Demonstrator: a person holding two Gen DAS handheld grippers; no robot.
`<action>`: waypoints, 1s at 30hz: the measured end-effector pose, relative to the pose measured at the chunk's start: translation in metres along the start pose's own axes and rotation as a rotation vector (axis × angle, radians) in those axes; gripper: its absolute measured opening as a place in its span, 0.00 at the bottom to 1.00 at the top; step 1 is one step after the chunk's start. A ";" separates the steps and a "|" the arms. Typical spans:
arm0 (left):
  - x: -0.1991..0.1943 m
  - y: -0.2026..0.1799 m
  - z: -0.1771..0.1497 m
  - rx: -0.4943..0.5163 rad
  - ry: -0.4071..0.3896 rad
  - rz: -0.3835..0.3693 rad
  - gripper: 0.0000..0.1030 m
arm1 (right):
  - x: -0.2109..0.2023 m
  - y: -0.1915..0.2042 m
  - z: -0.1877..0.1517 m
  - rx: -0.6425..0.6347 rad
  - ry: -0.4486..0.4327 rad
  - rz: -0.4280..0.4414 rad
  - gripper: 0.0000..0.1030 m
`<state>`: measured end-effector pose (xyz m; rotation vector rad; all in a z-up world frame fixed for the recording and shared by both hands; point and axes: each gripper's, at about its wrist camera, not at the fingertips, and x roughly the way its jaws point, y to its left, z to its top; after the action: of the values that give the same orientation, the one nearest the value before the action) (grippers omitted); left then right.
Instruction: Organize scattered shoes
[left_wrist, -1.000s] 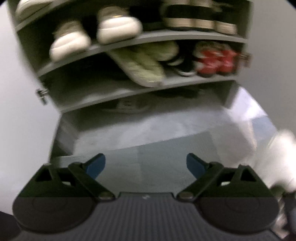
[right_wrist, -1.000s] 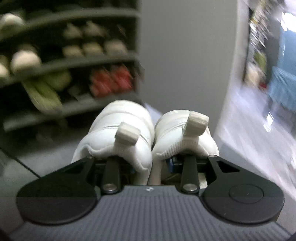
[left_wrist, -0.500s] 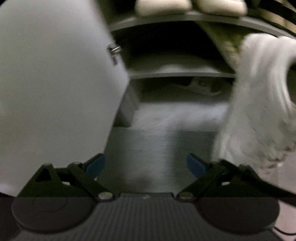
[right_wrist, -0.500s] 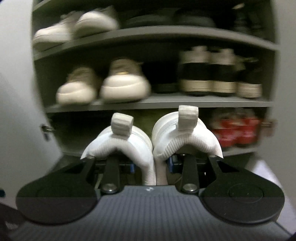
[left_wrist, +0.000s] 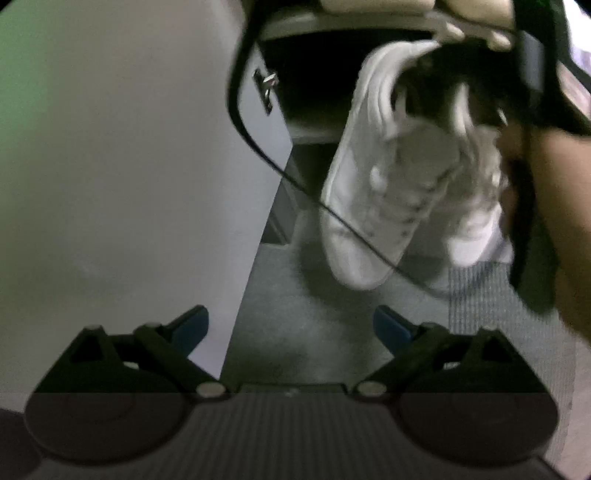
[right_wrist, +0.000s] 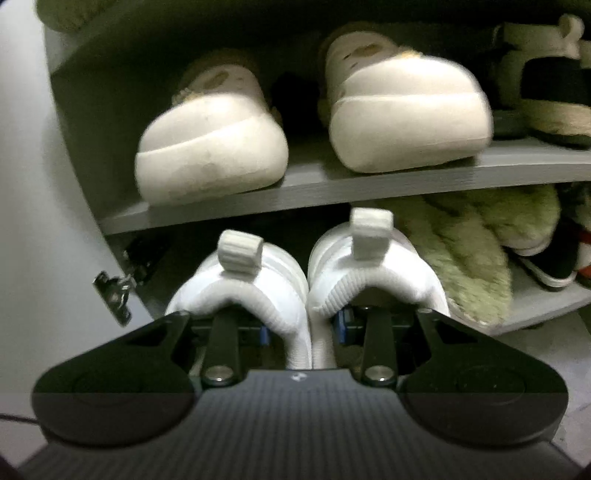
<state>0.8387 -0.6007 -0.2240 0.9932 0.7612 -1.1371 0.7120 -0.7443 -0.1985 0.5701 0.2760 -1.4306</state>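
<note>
Carrying the pair of white sneakers (right_wrist: 306, 280) by their inner heel walls, the right gripper (right_wrist: 304, 328) faces the lower shelf (right_wrist: 535, 310), beside green slippers (right_wrist: 480, 243); next comes sliding them in. Left gripper (left_wrist: 291, 328) hangs wide open, empty.

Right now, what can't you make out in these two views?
- Right wrist: fingertips of the right gripper are buried inside the white sneakers; toes hidden too.
- Right wrist: the shelf spot under the sneakers, blocked by them.
- Left wrist: sneakers are motion-blurred; the grip is hidden behind a hand.
- Left wrist: cabinet interior too dark.
</note>
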 end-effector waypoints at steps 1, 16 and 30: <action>0.001 0.000 -0.002 -0.002 0.012 -0.003 0.94 | 0.006 0.003 0.000 -0.010 0.005 0.000 0.34; 0.081 -0.046 -0.006 0.030 0.024 -0.087 0.98 | 0.088 0.004 0.028 0.030 0.087 -0.046 0.37; 0.170 -0.088 0.019 0.022 -0.074 -0.117 0.93 | 0.095 -0.009 0.023 0.079 0.114 -0.040 0.38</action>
<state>0.7993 -0.6905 -0.3891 0.9293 0.7562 -1.2790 0.7130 -0.8371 -0.2294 0.7154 0.3242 -1.4542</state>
